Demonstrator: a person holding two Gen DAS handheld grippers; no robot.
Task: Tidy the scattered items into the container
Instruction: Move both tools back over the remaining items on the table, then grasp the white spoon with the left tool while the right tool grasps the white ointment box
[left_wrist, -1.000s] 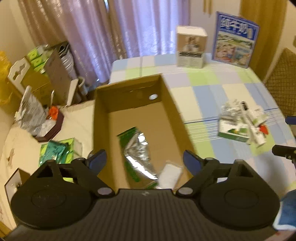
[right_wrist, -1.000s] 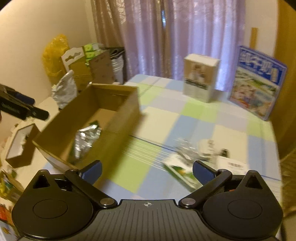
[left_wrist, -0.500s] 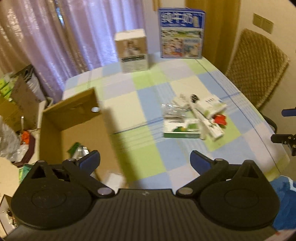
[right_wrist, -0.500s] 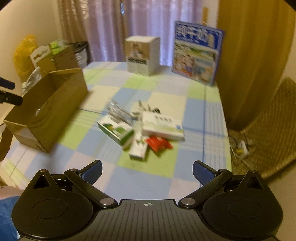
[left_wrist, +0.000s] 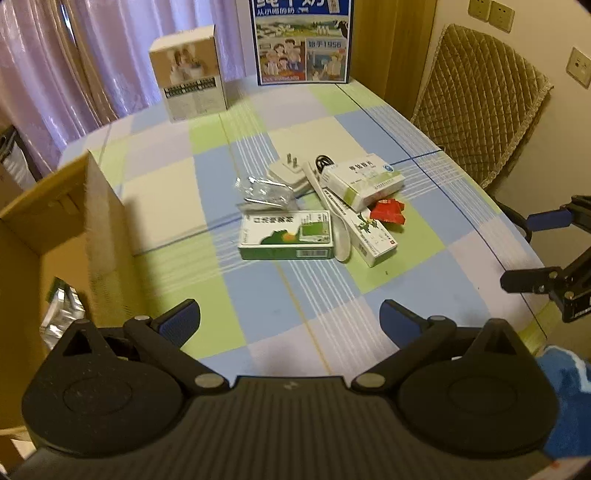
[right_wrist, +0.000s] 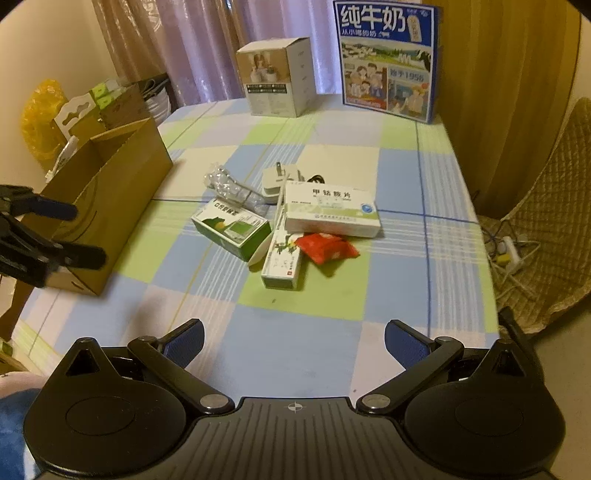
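Note:
A pile of small items lies mid-table: a green box, a white medicine box, a long narrow box, a red packet, a foil blister pack and a white charger plug. The open cardboard box stands left of them, with a silver pouch inside. My left gripper hovers open and empty near the box. My right gripper is open and empty, short of the pile.
A tan carton and a blue milk case stand at the table's far end. A woven chair sits off the right edge, with a power strip on the floor. Stacked clutter lies beyond the cardboard box.
Both grippers swung right, away from the cardboard box and toward the pile. The left gripper was over the box's inside and now hangs over the tablecloth, its jaws a little wider.

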